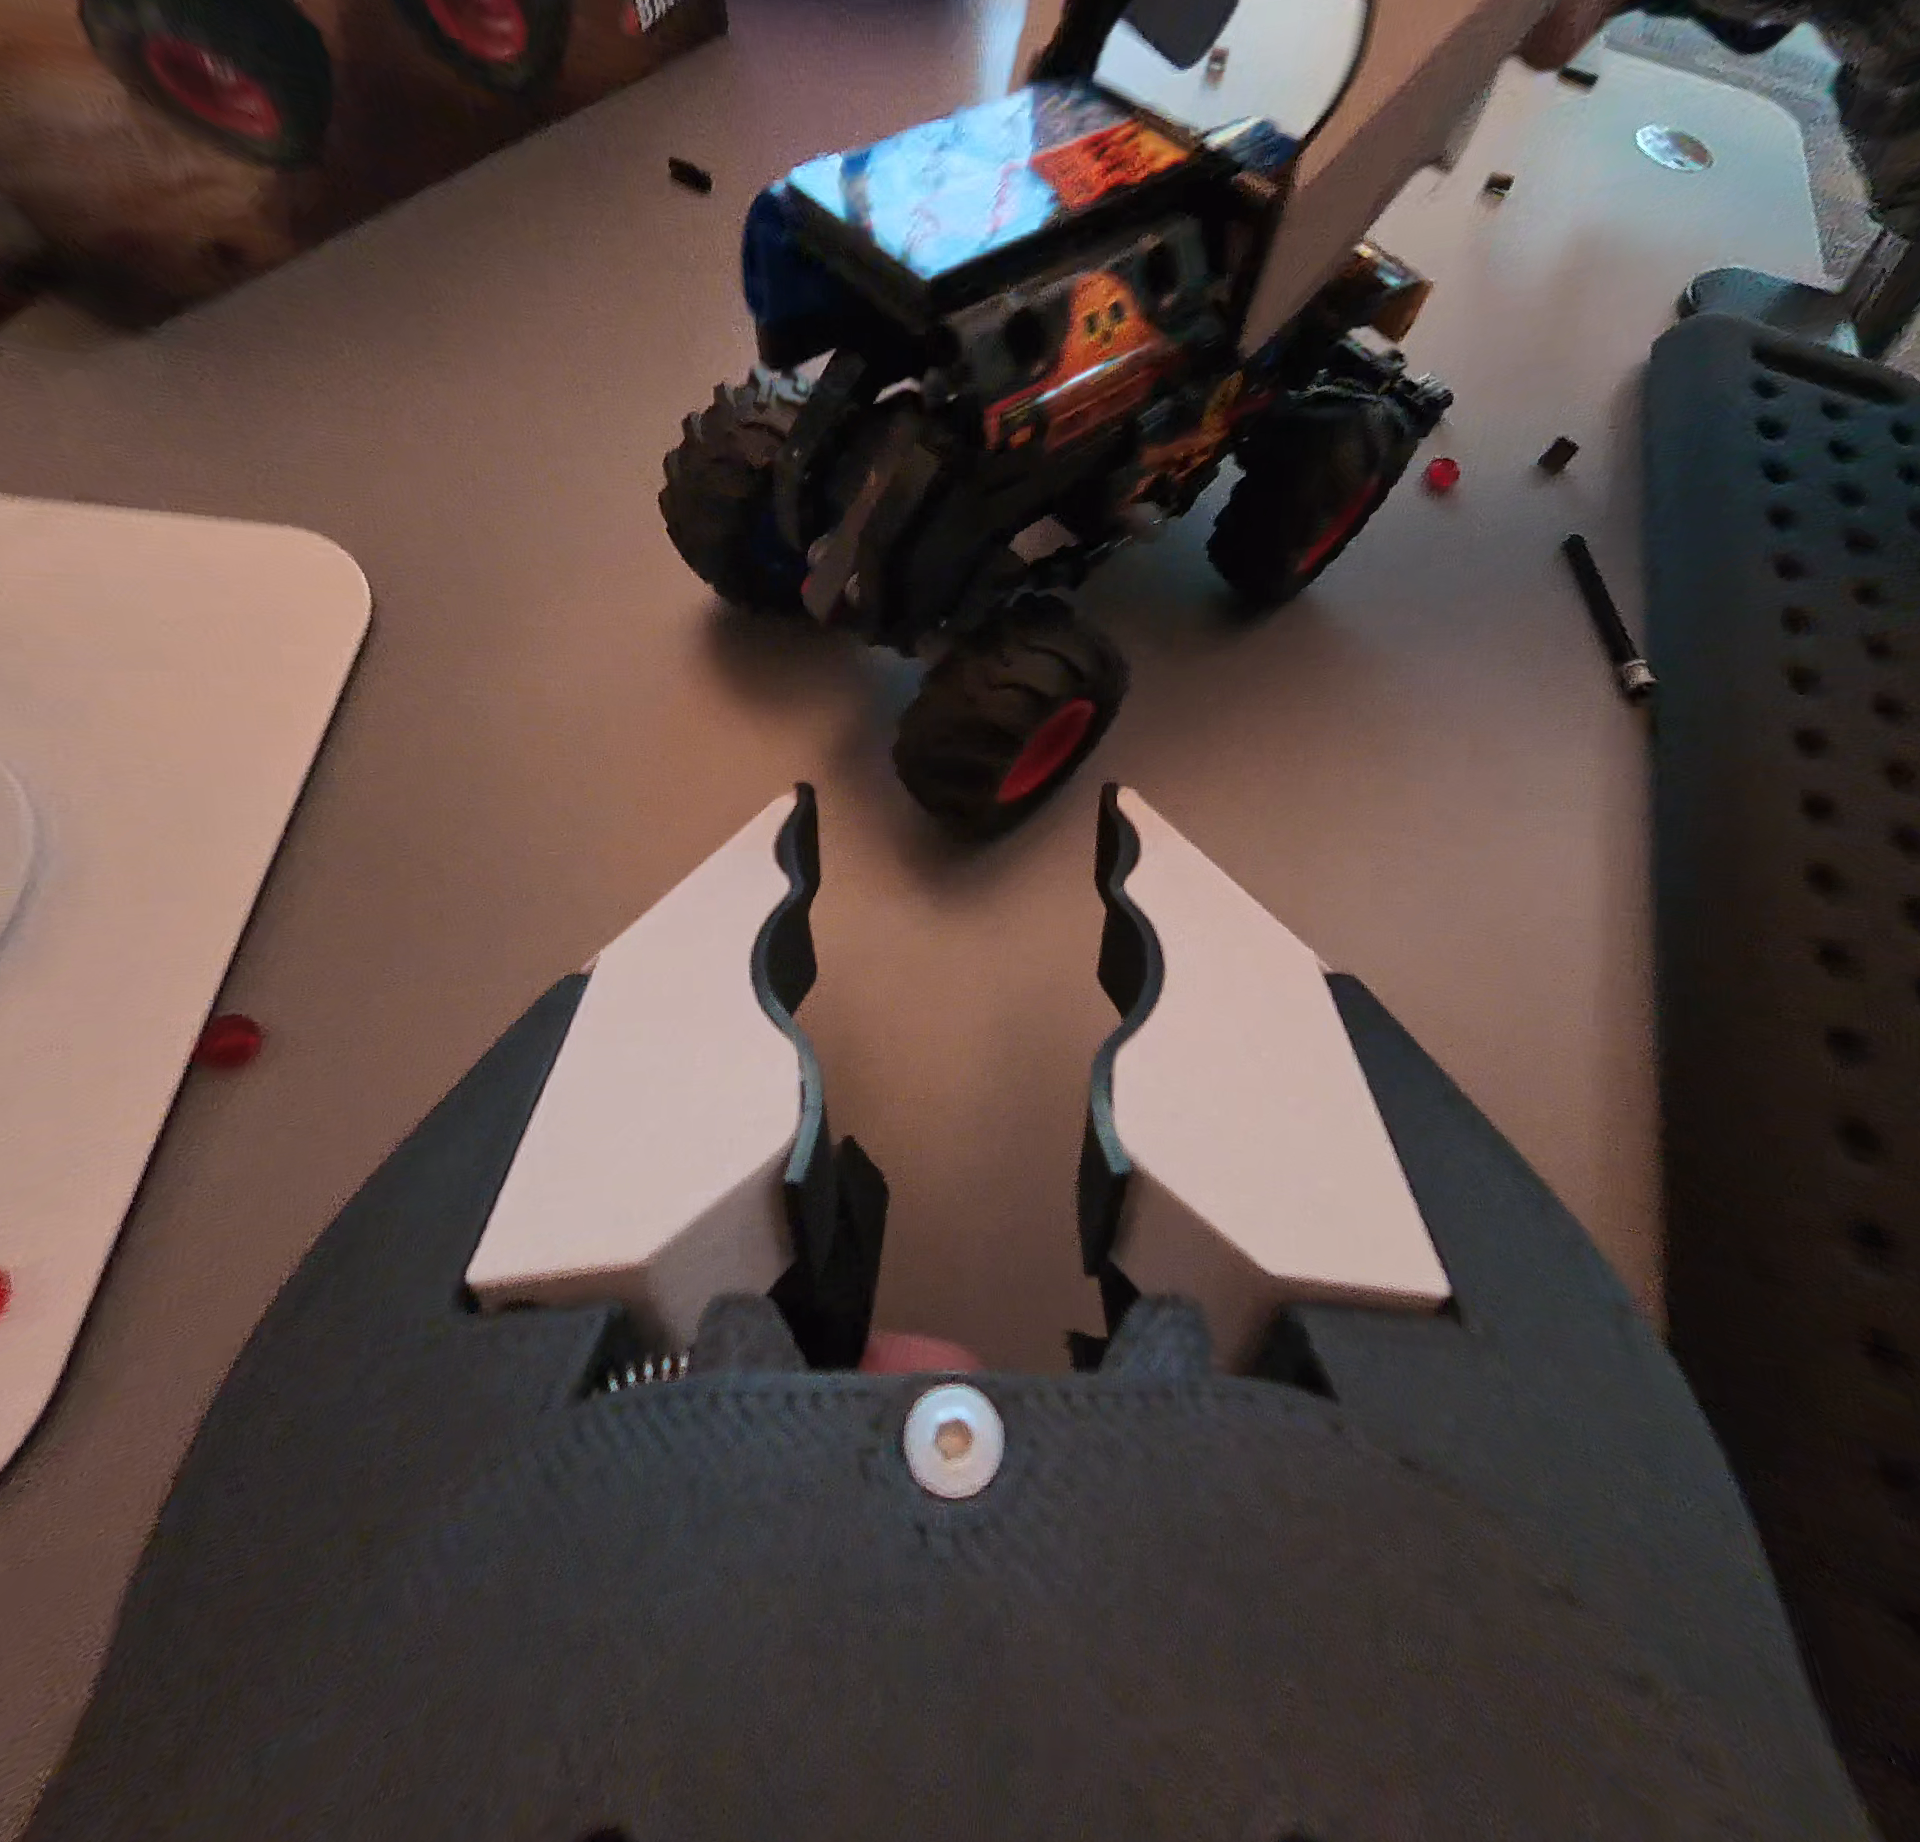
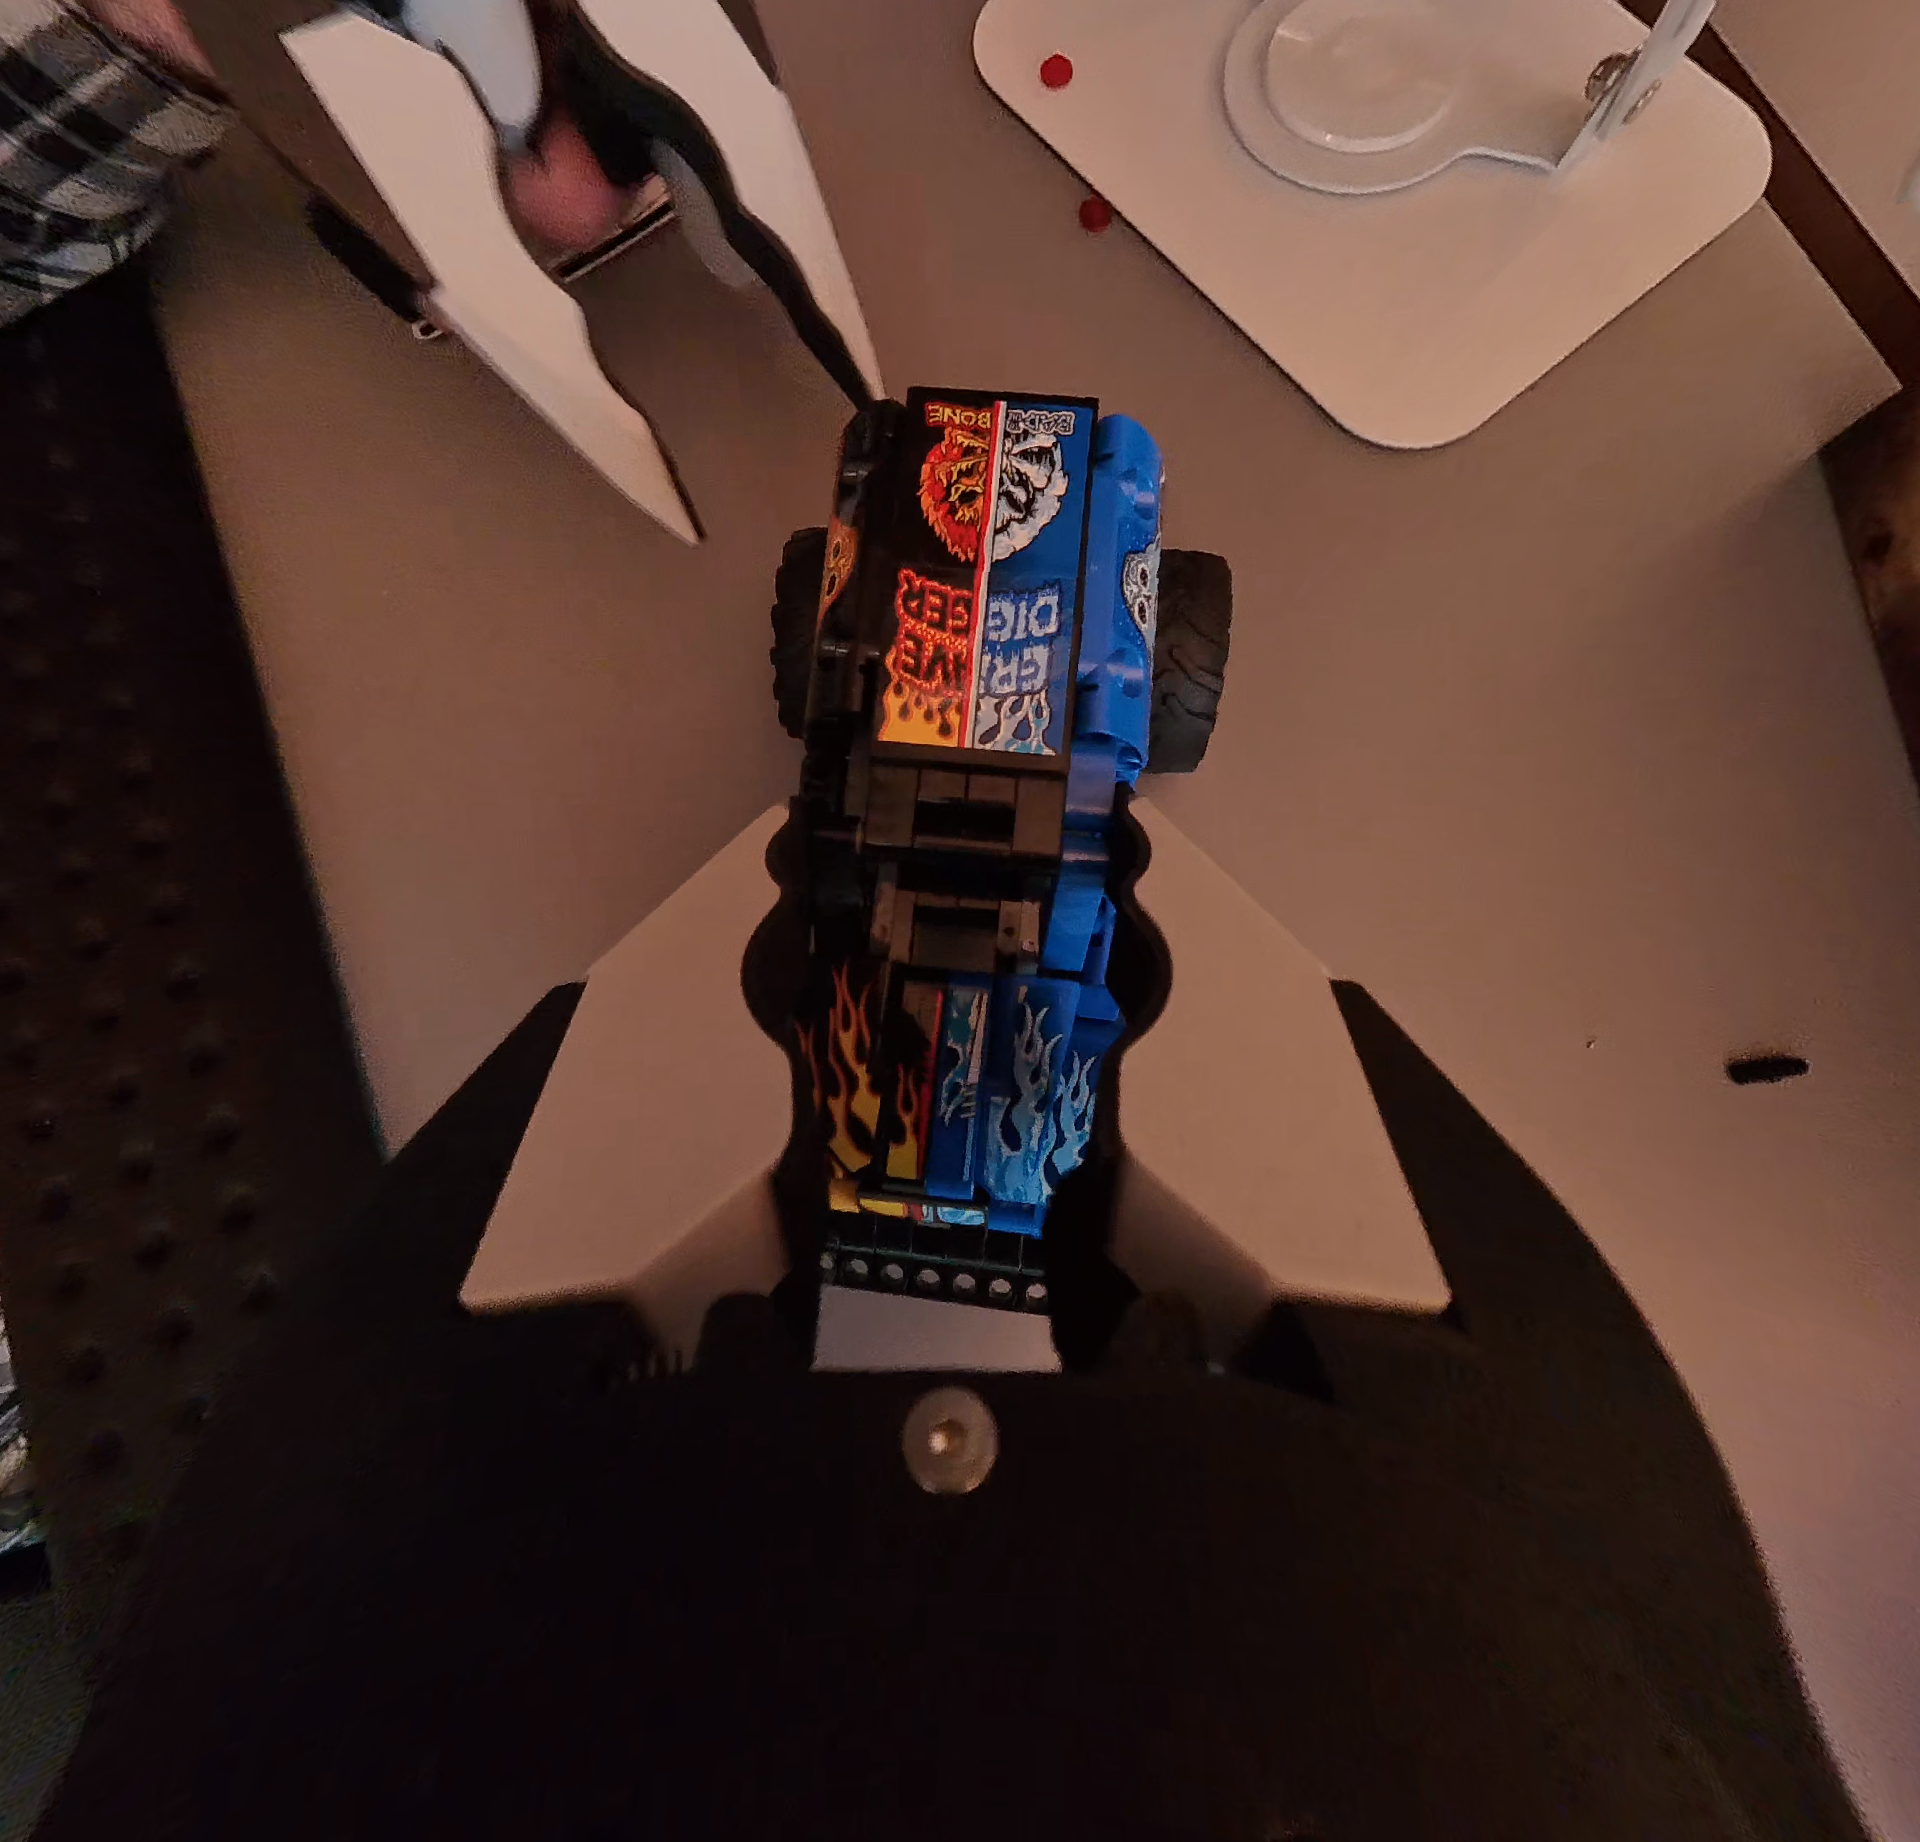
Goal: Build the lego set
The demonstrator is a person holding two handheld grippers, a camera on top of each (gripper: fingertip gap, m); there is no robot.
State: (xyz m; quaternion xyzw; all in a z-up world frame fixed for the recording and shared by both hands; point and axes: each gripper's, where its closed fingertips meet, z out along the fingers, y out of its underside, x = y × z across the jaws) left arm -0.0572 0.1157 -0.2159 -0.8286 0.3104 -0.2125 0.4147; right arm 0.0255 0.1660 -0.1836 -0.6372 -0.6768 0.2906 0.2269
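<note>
Black, blue and orange bricks make up the toy truck (image 1: pixel 1049 379), a monster truck with big knobbly tyres and red hubs, flame stickers on one half and icy blue ones on the other. It sits tilted over the grey table (image 1: pixel 520 587), one wheel (image 1: pixel 1013 717) low and nearest the left wrist camera, the body leaning.

The right gripper (image 2: pixel 951 826) is clenched on the truck: in the right wrist view its white fingers (image 2: pixel 665 1044) press against both sides of the front half, with the roof panel (image 2: pixel 982 571) reaching out past the tips.

The left gripper (image 1: pixel 956 805) is released, its wavy black pads apart with only bare table between them, just short of the low wheel. In the right wrist view it shows at upper left (image 2: pixel 774 467), tips beside the truck's rear corner.

Small loose pieces lie around: a black pin (image 1: pixel 1608 616), a short black piece (image 1: pixel 1556 454), a red stud (image 1: pixel 1440 473) and another red stud (image 1: pixel 227 1039) beside a white pad (image 1: pixel 156 753). The printed box (image 1: pixel 343 78) stands at the far left, and a perforated black chair back (image 1: pixel 1797 857) is at the right.
</note>
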